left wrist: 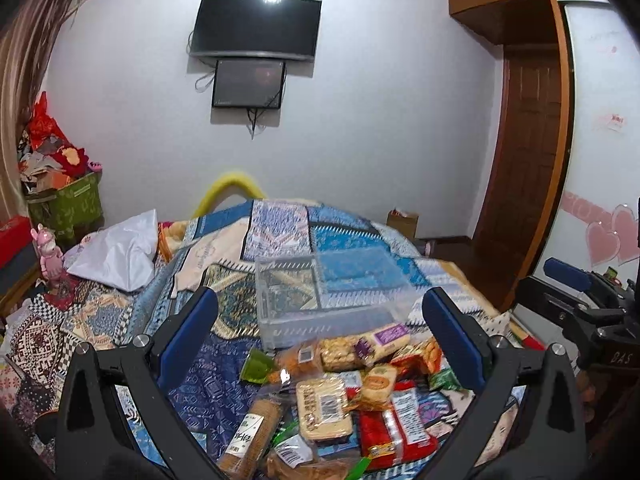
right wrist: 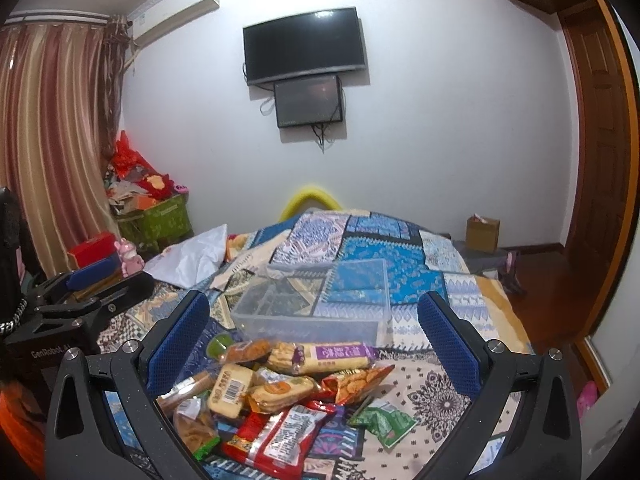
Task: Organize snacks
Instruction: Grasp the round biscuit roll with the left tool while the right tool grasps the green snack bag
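- Readable writing: "GenRobot" on the left gripper (right wrist: 92, 280) body in the right wrist view; "DAS" on the right gripper (left wrist: 568, 280) body in the left wrist view. Packet print is too blurred to read.
- Snack pile (right wrist: 280, 392): crinkled plastic packets lying heaped and overlapping on the patchwork bedspread (left wrist: 280, 220) near its front edge.
- Purple-labelled cracker pack (right wrist: 324, 356): long, clear-wrapped, on the far side of the pile.
- Red foil packet (right wrist: 276, 440): glossy, barcode side up, nearest the camera.
- Green sachet (right wrist: 380, 420): flat, at the pile's right edge.
- Clear plastic bin (left wrist: 324, 292): rectangular, translucent, just beyond the pile.
- Both grippers: blue textured pads, jaws spread wide, holding nothing.
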A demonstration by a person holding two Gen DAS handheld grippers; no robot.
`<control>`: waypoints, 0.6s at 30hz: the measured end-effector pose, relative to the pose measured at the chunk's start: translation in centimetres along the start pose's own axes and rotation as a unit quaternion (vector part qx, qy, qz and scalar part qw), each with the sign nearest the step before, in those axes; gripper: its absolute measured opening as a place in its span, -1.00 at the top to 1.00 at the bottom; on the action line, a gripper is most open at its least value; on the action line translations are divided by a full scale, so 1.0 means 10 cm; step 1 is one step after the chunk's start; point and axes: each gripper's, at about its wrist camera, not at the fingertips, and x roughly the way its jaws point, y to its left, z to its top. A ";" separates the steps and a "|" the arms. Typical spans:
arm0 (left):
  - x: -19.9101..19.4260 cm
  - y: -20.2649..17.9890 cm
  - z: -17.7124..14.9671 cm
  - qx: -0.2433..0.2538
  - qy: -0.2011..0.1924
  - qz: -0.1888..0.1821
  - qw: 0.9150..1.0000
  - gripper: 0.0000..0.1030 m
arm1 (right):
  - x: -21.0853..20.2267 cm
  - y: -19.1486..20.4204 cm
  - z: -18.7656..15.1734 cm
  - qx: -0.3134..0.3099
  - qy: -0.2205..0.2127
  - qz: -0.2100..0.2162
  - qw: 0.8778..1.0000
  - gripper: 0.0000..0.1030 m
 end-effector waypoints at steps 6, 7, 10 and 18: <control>0.32 0.23 -0.19 -0.015 0.063 0.013 0.998 -1.00 | 0.26 -0.16 -0.19 0.004 0.055 -0.014 0.998 -1.00; 0.38 0.28 -0.23 -0.020 0.073 0.014 0.997 -1.00 | 0.30 -0.19 -0.23 0.005 0.064 -0.016 0.998 -1.00; 0.52 0.44 -0.36 -0.038 0.106 0.019 0.994 -1.00 | 0.41 -0.31 -0.34 0.010 0.092 -0.024 0.995 -1.00; 0.84 0.68 -0.76 -0.045 0.189 0.041 0.980 -0.67 | 0.65 -0.57 -0.59 0.032 0.160 -0.030 0.986 -1.00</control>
